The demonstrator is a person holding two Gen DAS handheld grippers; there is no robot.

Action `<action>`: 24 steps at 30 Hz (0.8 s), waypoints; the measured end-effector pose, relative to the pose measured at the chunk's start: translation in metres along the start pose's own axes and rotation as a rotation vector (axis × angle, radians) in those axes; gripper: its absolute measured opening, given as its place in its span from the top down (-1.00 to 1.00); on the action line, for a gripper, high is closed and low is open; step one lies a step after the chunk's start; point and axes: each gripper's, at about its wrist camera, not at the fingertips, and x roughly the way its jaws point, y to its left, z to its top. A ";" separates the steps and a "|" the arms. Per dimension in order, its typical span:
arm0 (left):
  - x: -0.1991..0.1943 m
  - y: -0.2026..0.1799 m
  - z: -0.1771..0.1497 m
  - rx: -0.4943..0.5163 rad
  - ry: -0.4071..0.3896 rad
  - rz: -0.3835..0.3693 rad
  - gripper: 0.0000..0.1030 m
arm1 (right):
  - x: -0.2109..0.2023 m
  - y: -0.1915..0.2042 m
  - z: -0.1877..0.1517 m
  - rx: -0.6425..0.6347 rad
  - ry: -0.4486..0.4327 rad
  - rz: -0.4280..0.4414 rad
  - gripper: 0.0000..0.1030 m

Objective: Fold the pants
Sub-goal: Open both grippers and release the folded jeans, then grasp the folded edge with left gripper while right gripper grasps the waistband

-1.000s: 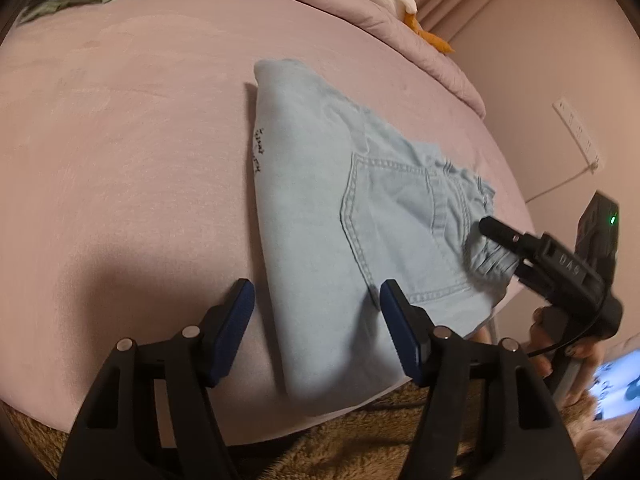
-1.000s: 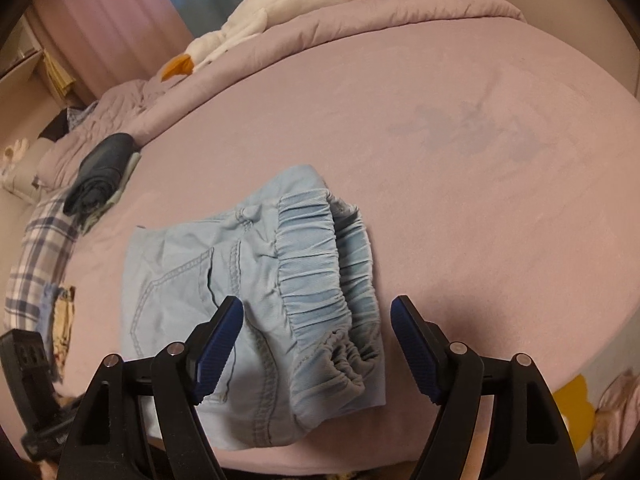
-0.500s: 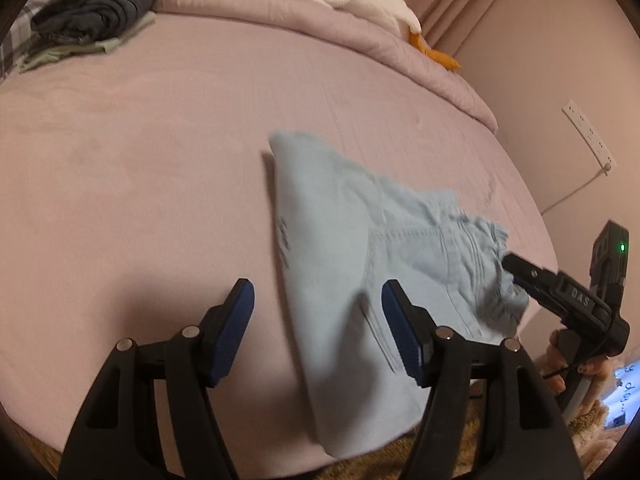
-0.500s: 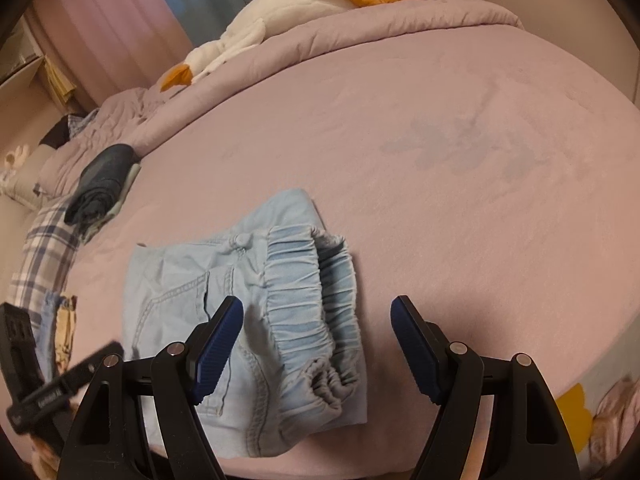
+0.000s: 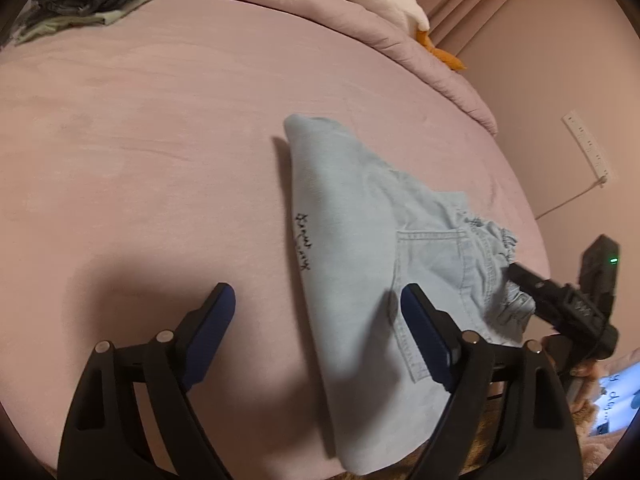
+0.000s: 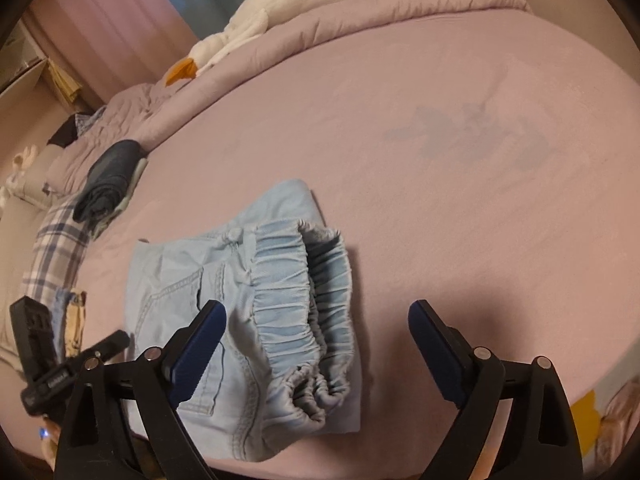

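Pants point(image 6: 240, 304) lie folded into a compact stack near the bed's point(image 6: 460, 168) front edge, waistband on top. Both claws, left point(image 5: 316, 332) and right point(image 6: 316, 344), hover wide and empty over them, likely because folding looks finished.

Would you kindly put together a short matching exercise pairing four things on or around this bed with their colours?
Things:
1. folded pants
2. rolled garment near the bedding
3. bed sheet
4. plush goose's beak

Colours:
A. orange
B. pale pink
C. light blue denim
D. dark grey-blue

Pairs: 1-C, 2-D, 3-B, 4-A
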 end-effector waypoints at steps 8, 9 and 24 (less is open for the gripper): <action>0.007 0.005 -0.002 -0.042 0.023 -0.110 -0.56 | 0.022 0.007 -0.004 -0.066 0.041 0.051 -0.90; 0.009 0.006 0.000 -0.056 0.029 -0.129 -0.51 | 0.023 0.007 -0.001 -0.065 0.044 0.063 -0.91; 0.012 -0.009 0.003 -0.129 0.063 -0.177 0.60 | 0.019 0.034 -0.005 -0.050 -0.021 0.080 0.11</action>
